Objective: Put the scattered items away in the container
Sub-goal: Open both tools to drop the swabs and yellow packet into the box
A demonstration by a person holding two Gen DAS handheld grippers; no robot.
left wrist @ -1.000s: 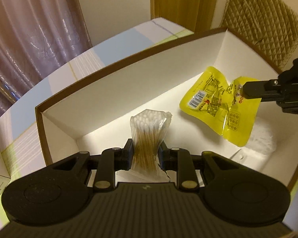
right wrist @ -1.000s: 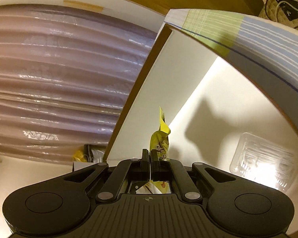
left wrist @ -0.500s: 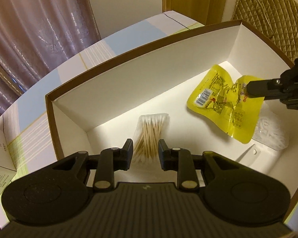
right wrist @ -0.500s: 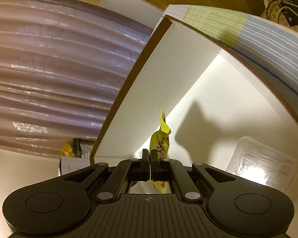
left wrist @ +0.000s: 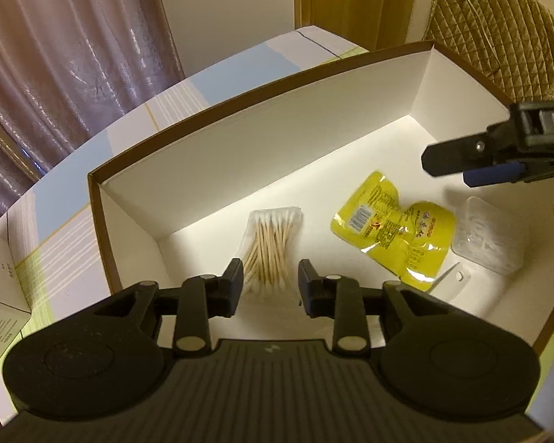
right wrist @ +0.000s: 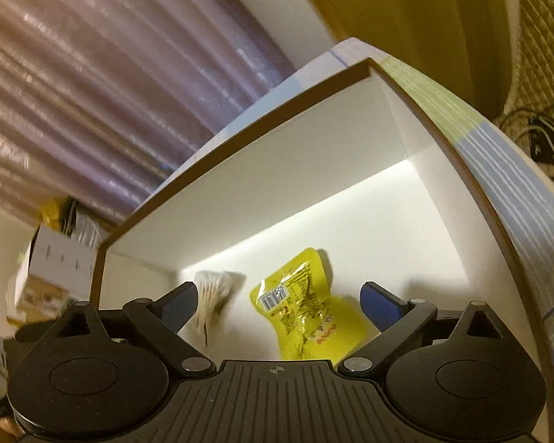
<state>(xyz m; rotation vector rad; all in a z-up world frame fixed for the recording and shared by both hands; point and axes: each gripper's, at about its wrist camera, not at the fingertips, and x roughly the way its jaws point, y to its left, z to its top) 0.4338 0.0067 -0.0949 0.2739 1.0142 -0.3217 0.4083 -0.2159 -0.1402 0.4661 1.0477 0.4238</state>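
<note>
Right gripper [right wrist: 279, 304] has just sprung its fingers wide, and the yellow packet [left wrist: 393, 228] lies flat on the box [left wrist: 240, 155] floor beneath them, untouched. Left gripper [left wrist: 270, 282] has been easing its fingers apart too, narrowly parted above the bag of cotton swabs [left wrist: 271, 245], which rests inside the box.

right tool [right wrist: 279, 304] opened, yellow packet [left wrist: 393, 227] dropped into box [left wrist: 240, 140]

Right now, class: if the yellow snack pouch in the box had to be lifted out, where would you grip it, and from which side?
Grip the yellow snack pouch by its narrow top corner, from above: it lies flat on the box floor.
</note>
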